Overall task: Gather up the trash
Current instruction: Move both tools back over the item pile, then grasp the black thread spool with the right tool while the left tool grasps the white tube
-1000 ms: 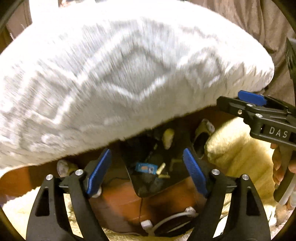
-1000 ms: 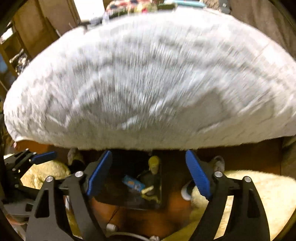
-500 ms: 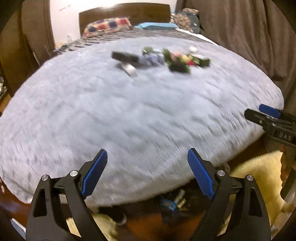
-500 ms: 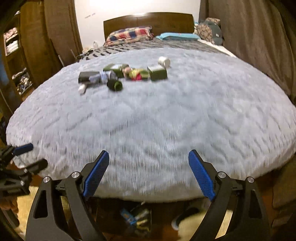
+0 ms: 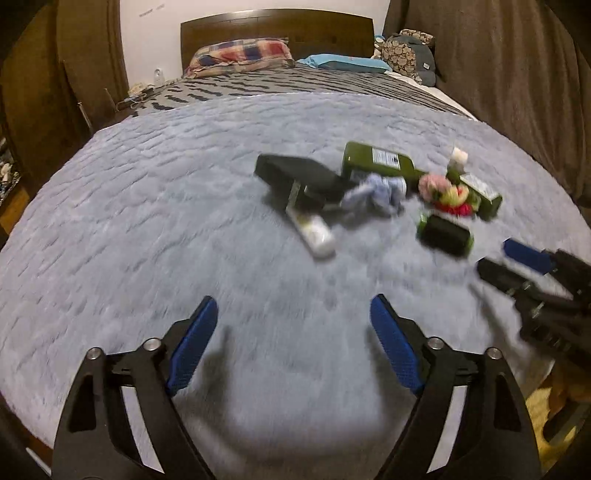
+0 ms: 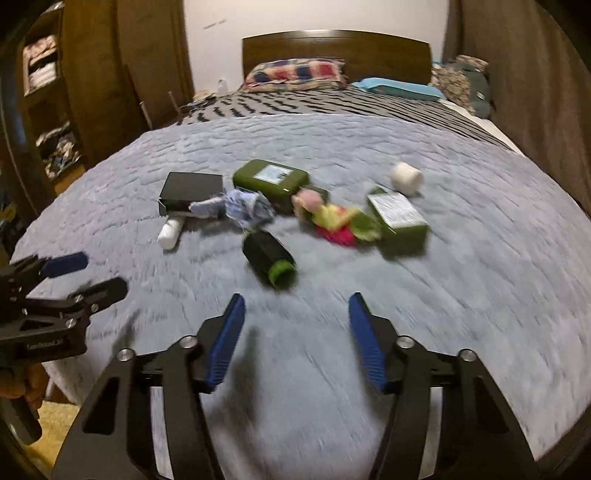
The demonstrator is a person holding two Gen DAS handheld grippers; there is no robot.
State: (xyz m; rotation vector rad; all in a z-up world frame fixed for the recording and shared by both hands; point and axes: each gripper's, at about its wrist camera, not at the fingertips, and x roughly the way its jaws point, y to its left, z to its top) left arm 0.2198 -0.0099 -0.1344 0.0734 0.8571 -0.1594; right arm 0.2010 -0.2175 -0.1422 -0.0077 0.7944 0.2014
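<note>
A pile of trash lies mid-bed on the grey-blue blanket (image 5: 147,221): a black box (image 5: 295,175), an olive box (image 5: 376,162), a crumpled blue-white wrapper (image 5: 380,192), a white tube (image 5: 314,230), a black can with a green cap (image 6: 269,258), a pink-yellow-red wrapper (image 6: 334,219), a second olive box (image 6: 400,216) and a small white roll (image 6: 406,178). My left gripper (image 5: 293,299) hovers over bare blanket short of the pile, jaws closing, nothing between them. My right gripper (image 6: 296,295) is just short of the can, jaws closing on nothing.
The wooden headboard (image 5: 277,33) and pillows (image 5: 240,55) are at the far end. Brown curtains (image 5: 517,74) hang on the right and a wardrobe (image 6: 48,110) stands on the left. A cream rug (image 6: 55,424) lies by the bed's near edge. Each gripper shows at the other view's side.
Both grippers rose from below the bed's edge to above the blanket and moved towards the trash pile. The right jaws stand narrower than before.
</note>
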